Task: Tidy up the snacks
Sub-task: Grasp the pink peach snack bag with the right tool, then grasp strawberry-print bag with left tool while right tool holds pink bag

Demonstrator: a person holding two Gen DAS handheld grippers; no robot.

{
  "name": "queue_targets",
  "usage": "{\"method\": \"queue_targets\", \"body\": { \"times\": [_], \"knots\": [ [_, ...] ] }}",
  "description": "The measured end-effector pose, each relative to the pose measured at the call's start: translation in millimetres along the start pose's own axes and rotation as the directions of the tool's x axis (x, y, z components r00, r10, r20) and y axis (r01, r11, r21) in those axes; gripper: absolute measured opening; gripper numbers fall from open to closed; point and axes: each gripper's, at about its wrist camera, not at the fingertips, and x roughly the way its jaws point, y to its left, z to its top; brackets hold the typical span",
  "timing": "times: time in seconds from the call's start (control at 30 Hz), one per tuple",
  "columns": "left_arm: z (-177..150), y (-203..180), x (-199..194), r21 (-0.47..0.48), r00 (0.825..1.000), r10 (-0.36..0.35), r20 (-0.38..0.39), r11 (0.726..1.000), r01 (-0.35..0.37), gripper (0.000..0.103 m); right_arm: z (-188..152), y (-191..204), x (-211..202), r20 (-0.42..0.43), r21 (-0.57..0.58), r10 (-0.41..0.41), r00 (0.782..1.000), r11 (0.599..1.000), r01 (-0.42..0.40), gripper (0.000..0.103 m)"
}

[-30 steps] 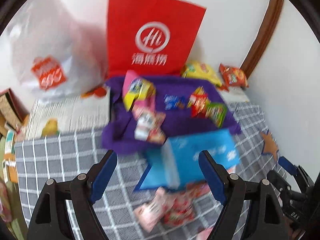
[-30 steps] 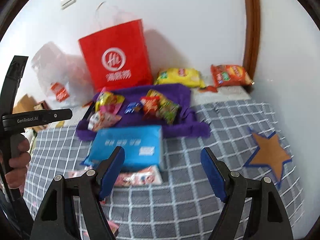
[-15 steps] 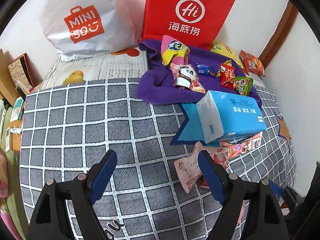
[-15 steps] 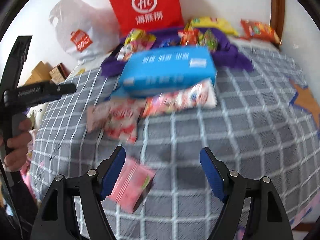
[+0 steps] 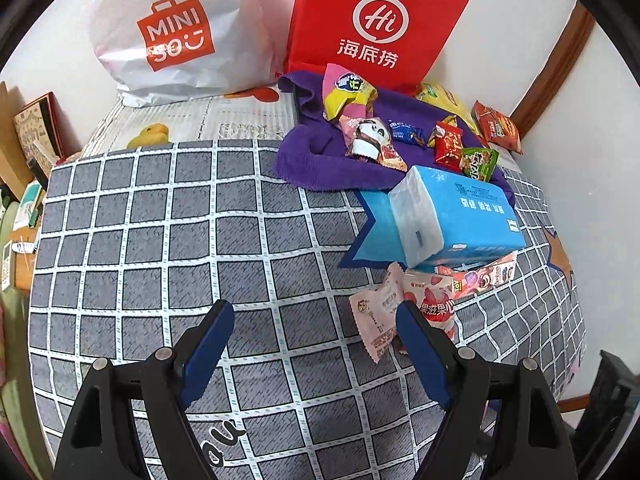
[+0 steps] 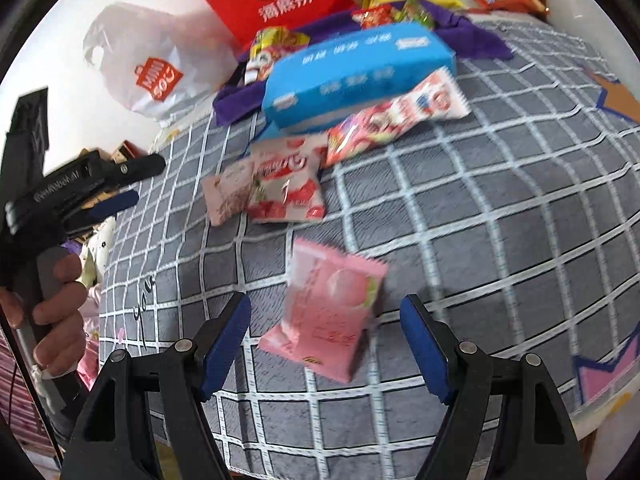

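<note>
My two tools hang over a bed covered in a grey checked blanket (image 5: 168,248), snacks scattered toward the upper right of both frames. My left tool (image 5: 316,322) is released, nothing but blanket between its blue pads. My right tool (image 6: 325,318) is also released; a pink snack packet (image 6: 326,316) lies on the blanket between its pads, touched by neither.

Two bags stand against the wall at the top of the frames: a white plastic bag (image 5: 176,36) with an orange logo and a red paper bag (image 5: 376,20). What either holds cannot be seen. In front of the red bag lies a purple towel (image 5: 308,152) carrying loose snacks: a pink-and-yellow pouch (image 5: 346,94), a panda-print packet (image 5: 370,140), a small blue sweet (image 5: 404,131), a red packet (image 5: 448,146) and a green one (image 5: 478,162). Beyond the towel, near the wall, lie a yellow bag (image 5: 444,102) and an orange chip bag (image 5: 496,126).

A blue tissue pack (image 5: 456,216) lies at the towel's near edge, with a long strawberry-print wrapper (image 6: 396,114) just beside it and two pale pink-and-white packets (image 6: 264,188) overlapping below.

Only the right wrist view shows the pink snack packet, and my left hand (image 6: 56,308) gripping the other tool's handle at the frame's left edge. Only the left wrist view shows the fruit-print sheet (image 5: 192,124) under the white bag and the cluttered boxes (image 5: 34,132) at the left edge.
</note>
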Motion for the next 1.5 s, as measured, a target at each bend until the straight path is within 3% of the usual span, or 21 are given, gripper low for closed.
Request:
{"method": "queue_targets", "body": {
  "times": [0.07, 0.13, 0.17, 0.23, 0.33, 0.6, 0.77, 0.93, 1.2, 1.33, 1.4, 1.47, 1.5],
  "knots": [
    [0, -1, 3, 0.005, 1.000, -0.004, 0.001, 1.000, 0.004, 0.081, -2, 4, 9, -0.008, -0.013, -0.028, 1.000, 1.000, 0.028, 0.078],
    [-1, -5, 8, 0.022, 1.000, -0.010, 0.000, 1.000, 0.010, 0.081, -6, 12, 11, 0.041, -0.055, -0.077, 0.996, 0.995, 0.079, 0.075],
    [-1, -8, 10, 0.033, 1.000, -0.010, -0.002, 0.999, 0.010, 0.081, -7, 15, 13, 0.050, -0.079, -0.097, 0.994, 0.992, 0.101, 0.071],
    [-2, -16, 16, 0.070, 1.000, 0.004, -0.003, 0.998, -0.004, 0.081, -9, 18, 14, 0.092, -0.130, -0.158, 0.983, 0.977, 0.169, 0.051],
    [-2, -28, 25, 0.116, 0.999, 0.041, -0.009, 0.992, -0.039, 0.081, -9, 13, 12, 0.098, -0.190, -0.149, 0.984, 0.968, 0.166, 0.045],
    [-7, -58, 26, 0.164, 1.000, 0.012, -0.008, 0.986, -0.010, 0.081, 13, -23, -11, 0.144, -0.157, -0.110, 0.983, 0.979, 0.132, 0.045],
    [-13, -84, 38, 0.200, 0.999, 0.007, -0.035, 0.980, 0.000, 0.081, 39, -57, -22, 0.204, -0.124, -0.191, 0.960, 0.968, 0.219, 0.045],
    [-22, -104, 63, 0.218, 0.996, 0.064, -0.057, 0.975, -0.050, 0.081, 53, -93, -30, 0.239, -0.074, -0.247, 0.939, 0.960, 0.271, 0.045],
    [-25, -117, 79, 0.194, 0.990, 0.144, -0.003, 0.971, -0.141, 0.082, 56, -117, -23, 0.240, -0.055, -0.245, 0.939, 0.963, 0.265, 0.045],
    [-27, -122, 88, 0.191, 0.977, 0.211, 0.034, 0.958, -0.213, 0.083, 66, -121, -15, 0.237, -0.075, -0.228, 0.944, 0.965, 0.251, 0.045],
    [-28, -123, 87, 0.197, 0.977, 0.207, 0.056, 0.957, -0.214, 0.077, 71, -121, -7, 0.230, -0.102, -0.218, 0.948, 0.964, 0.247, 0.045],
    [-31, -123, 83, 0.209, 0.977, 0.202, 0.066, 0.955, -0.211, 0.061, 72, -121, -1, 0.235, -0.126, -0.226, 0.946, 0.957, 0.260, 0.045],
    [-32, -122, 80, 0.212, 0.977, 0.204, 0.068, 0.954, -0.214, 0.047, 71, -119, 0, 0.249, -0.145, -0.233, 0.940, 0.951, 0.274, 0.045]
  ]
}}
